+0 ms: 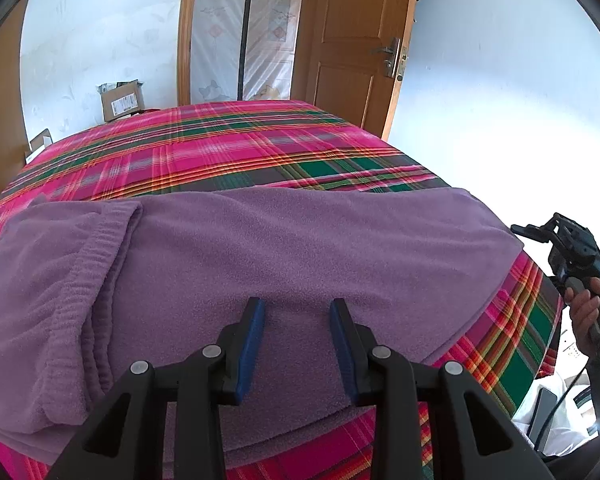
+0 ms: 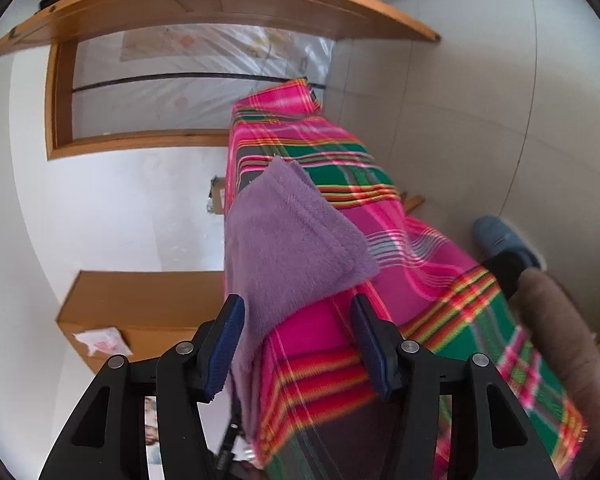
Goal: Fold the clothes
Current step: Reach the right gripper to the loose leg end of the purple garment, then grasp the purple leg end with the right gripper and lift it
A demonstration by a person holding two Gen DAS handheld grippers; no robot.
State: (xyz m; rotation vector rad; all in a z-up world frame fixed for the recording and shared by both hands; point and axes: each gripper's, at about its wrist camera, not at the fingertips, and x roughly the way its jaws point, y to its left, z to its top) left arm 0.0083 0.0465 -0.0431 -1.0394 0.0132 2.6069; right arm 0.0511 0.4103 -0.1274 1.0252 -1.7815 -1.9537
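Lying flat across the near part of the plaid bed cover, the purple fleece garment is showing doubled layers. All places below are given relative to this garment.

At its left end, a ribbed waistband is sitting on top as a folded-over flap, with stacked edges below it.

Over its near middle, the left gripper is hovering, blue pads spread apart with nothing between them, fleece showing in the gap.

Off its right end, beyond the bed edge, the right gripper is being held in a hand. In its own tilted, motion-blurred view the right gripper is reaching at the garment's right end, fingers parted. The left-hand pad is sitting just beside the hanging fleece edge; whether it is touching, I cannot tell. Nothing is being pinched.

Judgement: the piece is looking partly folded, already laid over at the waistband end. This is fitting either a pause between folds or a bundle just set down; the pictures are not settling which.

If another fold is coming, it is calling for both grippers closing on all layers of an edge together, so the fleece is not sliding apart.
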